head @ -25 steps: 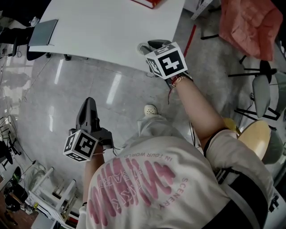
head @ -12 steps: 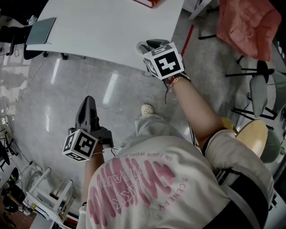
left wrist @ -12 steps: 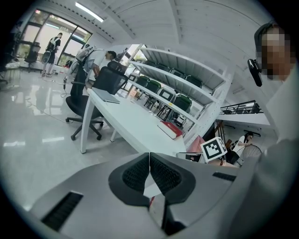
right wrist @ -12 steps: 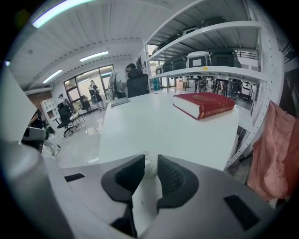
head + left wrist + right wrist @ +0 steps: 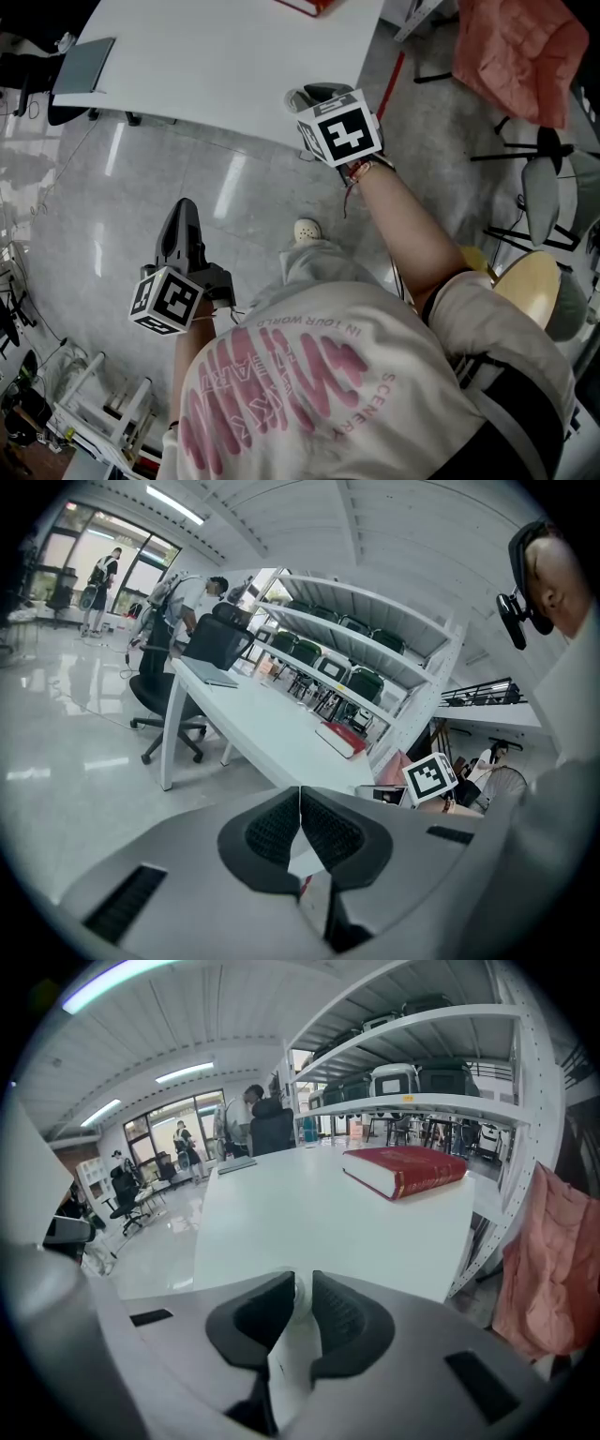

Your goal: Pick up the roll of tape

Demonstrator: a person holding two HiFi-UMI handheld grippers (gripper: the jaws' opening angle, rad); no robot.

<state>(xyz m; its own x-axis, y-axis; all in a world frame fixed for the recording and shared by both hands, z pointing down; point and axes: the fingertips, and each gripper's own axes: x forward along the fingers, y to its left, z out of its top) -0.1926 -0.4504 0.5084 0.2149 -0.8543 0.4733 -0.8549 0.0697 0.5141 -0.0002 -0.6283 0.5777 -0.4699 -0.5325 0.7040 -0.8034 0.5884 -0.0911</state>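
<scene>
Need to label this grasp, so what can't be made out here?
Whitish roll of tape: in the head view, largely covered by the right gripper; in the right gripper view, only a pale sliver shows between the jaws.
Red hardcover book: in the head view, cut off by the top edge.
Grey flat item on the white table: in the head view, too small to identify.

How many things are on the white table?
3: a red hardcover book at the far side, a grey notebook near the left edge, a white roll of tape between the right tongs. Others may be hidden.
</scene>
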